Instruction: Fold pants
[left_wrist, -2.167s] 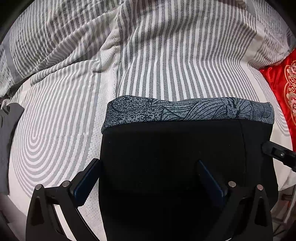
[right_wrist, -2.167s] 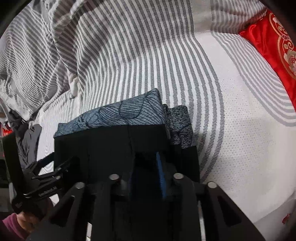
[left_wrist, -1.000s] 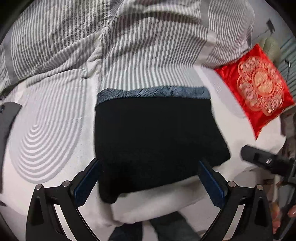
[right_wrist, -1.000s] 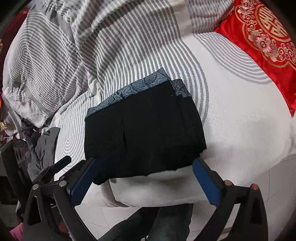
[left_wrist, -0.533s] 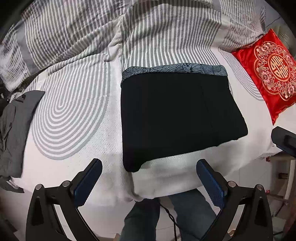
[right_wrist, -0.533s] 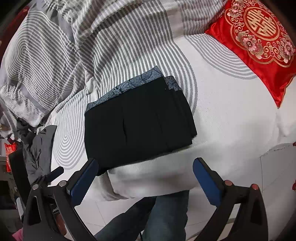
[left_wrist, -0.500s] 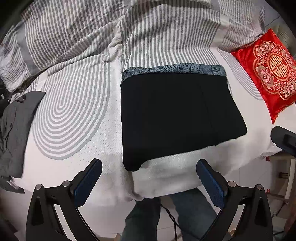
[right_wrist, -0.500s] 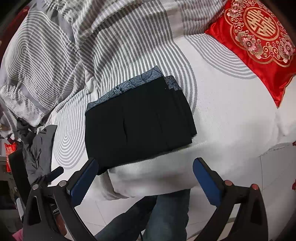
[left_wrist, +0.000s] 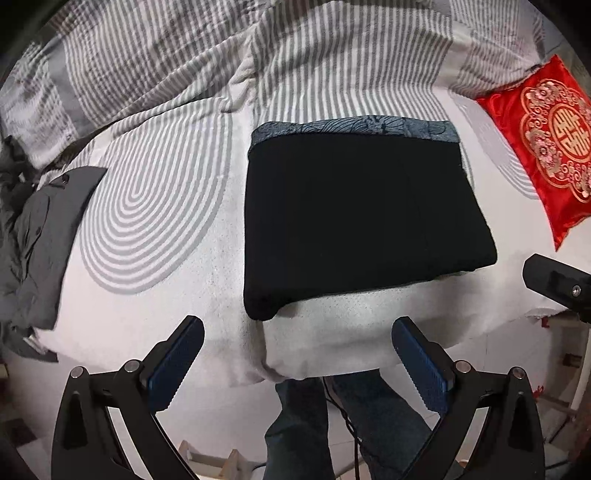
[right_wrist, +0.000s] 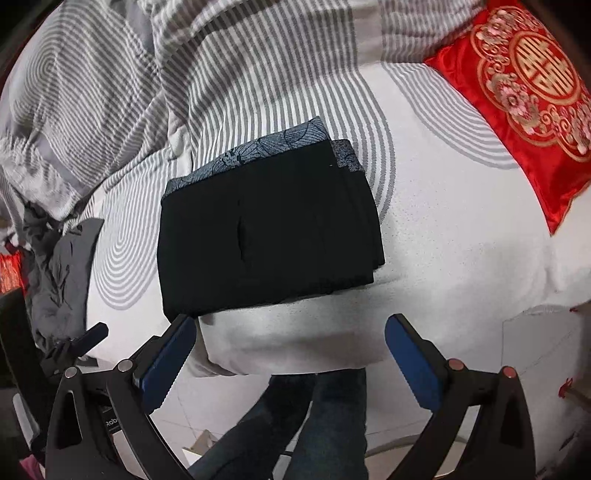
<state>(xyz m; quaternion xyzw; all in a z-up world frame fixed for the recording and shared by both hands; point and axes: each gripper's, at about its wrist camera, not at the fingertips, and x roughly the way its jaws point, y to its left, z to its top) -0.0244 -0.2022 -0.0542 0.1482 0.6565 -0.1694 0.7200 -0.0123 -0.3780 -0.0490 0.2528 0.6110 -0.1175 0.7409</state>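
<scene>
Both tools are up and away from the bed (left_wrist: 147, 295) now: the left tool (left_wrist: 297, 354) and right tool (right_wrist: 290, 350) hang spread apart, empty. The pants (left_wrist: 354, 214) lie folded near the bed's edge, released. Folding looks finished.

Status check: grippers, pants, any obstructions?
Left gripper open, empty; right gripper open, empty. Black pants folded flat on bed, untouched. Grey garment lies apart, nothing in the way.
</scene>
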